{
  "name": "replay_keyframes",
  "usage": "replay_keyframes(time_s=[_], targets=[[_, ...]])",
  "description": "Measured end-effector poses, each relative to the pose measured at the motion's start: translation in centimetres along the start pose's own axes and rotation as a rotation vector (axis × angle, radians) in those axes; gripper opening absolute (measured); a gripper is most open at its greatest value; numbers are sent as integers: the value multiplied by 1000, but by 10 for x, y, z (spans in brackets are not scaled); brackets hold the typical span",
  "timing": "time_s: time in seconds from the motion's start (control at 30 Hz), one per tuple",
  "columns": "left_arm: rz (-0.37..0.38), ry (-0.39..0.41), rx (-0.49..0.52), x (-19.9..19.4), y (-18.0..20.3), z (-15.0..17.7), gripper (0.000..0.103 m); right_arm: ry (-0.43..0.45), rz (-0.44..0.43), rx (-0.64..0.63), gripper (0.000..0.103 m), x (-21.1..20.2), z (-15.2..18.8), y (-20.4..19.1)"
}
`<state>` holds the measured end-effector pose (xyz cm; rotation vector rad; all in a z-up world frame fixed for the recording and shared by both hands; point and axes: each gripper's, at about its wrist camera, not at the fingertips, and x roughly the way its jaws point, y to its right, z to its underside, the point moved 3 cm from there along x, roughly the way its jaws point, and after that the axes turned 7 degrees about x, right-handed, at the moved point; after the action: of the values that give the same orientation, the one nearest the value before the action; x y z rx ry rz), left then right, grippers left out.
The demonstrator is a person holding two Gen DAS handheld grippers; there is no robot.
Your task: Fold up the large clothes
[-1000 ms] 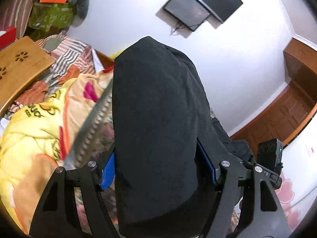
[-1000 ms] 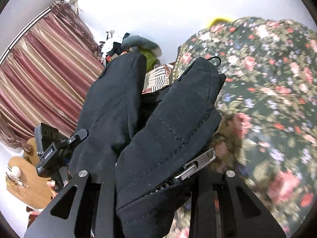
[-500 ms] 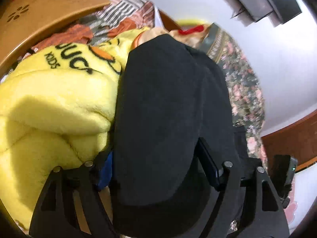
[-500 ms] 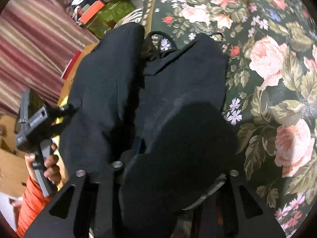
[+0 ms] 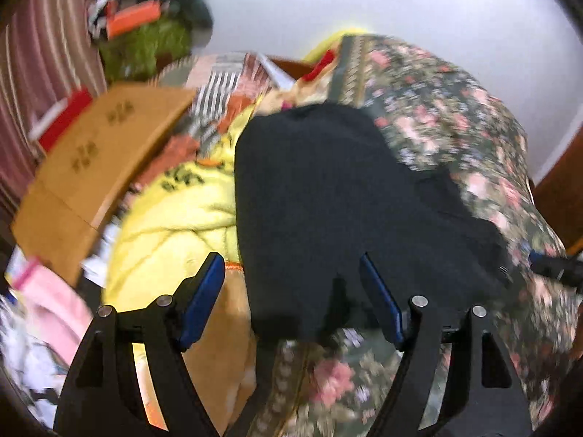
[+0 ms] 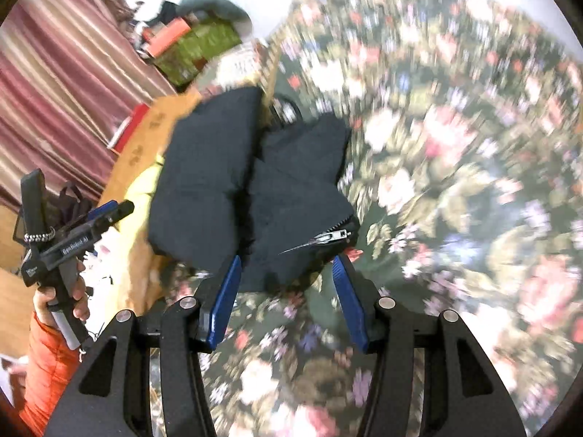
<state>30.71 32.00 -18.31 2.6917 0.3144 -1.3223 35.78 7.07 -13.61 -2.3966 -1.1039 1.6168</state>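
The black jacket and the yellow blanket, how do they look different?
The black jacket is plain and dark, while the yellow blanket is bright with black letters printed on it. The jacket lies folded in a compact shape with a metal zipper showing at its edge; the blanket sits rumpled and puffy, with no zipper in view. The jacket rests mostly on the flowered bedspread; the blanket lies beside it. Both are soft and lie on the bed.

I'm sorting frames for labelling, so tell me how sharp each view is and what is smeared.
Left wrist view: motion blur smears the wooden board and yellow blanket; the left tool and black garment stay fairly crisp.
Right wrist view: the floral bedspread is heavily streaked; the right tool and the zipper pull are sharp. Fisheye bending shows at both rims.
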Motion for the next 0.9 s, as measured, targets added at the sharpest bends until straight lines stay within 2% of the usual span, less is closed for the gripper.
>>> replay_keyframes(time_s=[0.1, 0.2, 0.4, 0.5, 0.63, 0.7, 0.8, 0.9], targets=[[-26, 54, 84, -49, 23, -2, 75, 127, -27, -52, 48, -56, 1, -19], [-48, 160, 140, -110, 47, -4, 75, 262, -68, -94, 48, -106, 5, -46], [-75, 455, 197, -251, 94, 7, 75, 497, -143, -205, 48, -195, 34, -102], [-94, 599, 213, -309, 115, 25, 75, 610, -139, -274, 48, -229, 57, -123], [-149, 748, 199, -359, 137, 56, 76, 710, -138, -312, 48, -254, 89, -138], [-159, 795, 168, -375, 143, 71, 82, 748, -118, -315, 49, -262, 108, -143], [-168, 839, 129, -389, 148, 90, 91, 776, -75, -304, 57, -266, 124, -144], [-185, 857, 102, -396, 150, 106, 97, 766, -37, -287, 65, -259, 126, -140]])
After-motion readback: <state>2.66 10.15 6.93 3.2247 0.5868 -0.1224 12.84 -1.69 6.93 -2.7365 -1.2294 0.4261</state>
